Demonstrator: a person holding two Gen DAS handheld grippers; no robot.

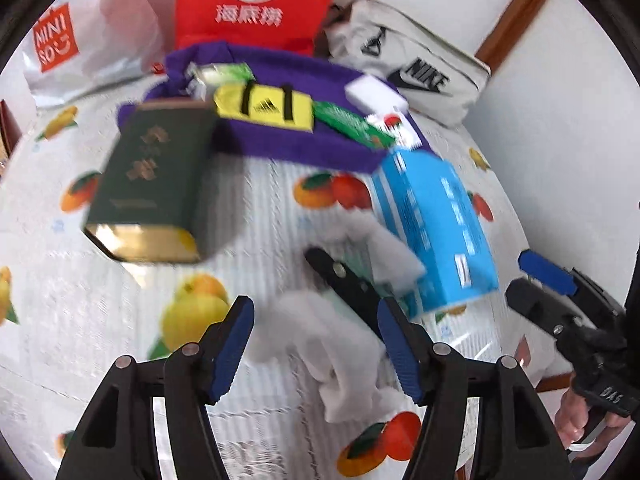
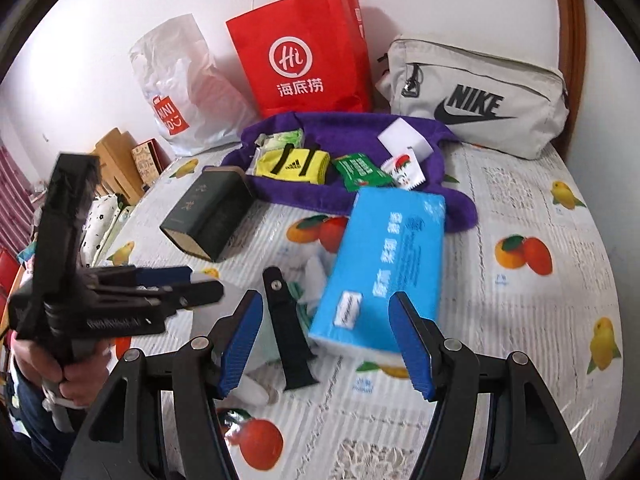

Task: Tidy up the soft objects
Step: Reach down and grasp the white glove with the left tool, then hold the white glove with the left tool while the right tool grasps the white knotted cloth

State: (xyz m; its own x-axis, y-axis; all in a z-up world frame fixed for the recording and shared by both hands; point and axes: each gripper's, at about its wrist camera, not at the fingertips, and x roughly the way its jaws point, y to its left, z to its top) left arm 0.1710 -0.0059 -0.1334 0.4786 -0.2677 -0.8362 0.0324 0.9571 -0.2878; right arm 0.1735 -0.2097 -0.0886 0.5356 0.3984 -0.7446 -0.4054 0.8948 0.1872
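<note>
With both the left gripper (image 1: pixel 316 354) and right gripper (image 2: pixel 326 344) hovering wide and empty-fingered, the white cloth (image 1: pixel 340 352) is lying unsorted on the table (image 2: pixel 520 312) beside the blue tissue pack (image 2: pixel 384 268), leaving nearly everything to organize.

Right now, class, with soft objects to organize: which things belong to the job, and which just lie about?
Belong:
white cloth
blue tissue pack
purple towel
yellow armband

Lying about:
dark green tin
black strap
red paper bag

Glossy plastic tablecloth (image 2: pixel 520 208); on it fuzzy purple cloth (image 2: pixel 360 128), shiny blue tissue pack (image 2: pixel 384 256), matt black strap (image 2: pixel 290 340).
</note>
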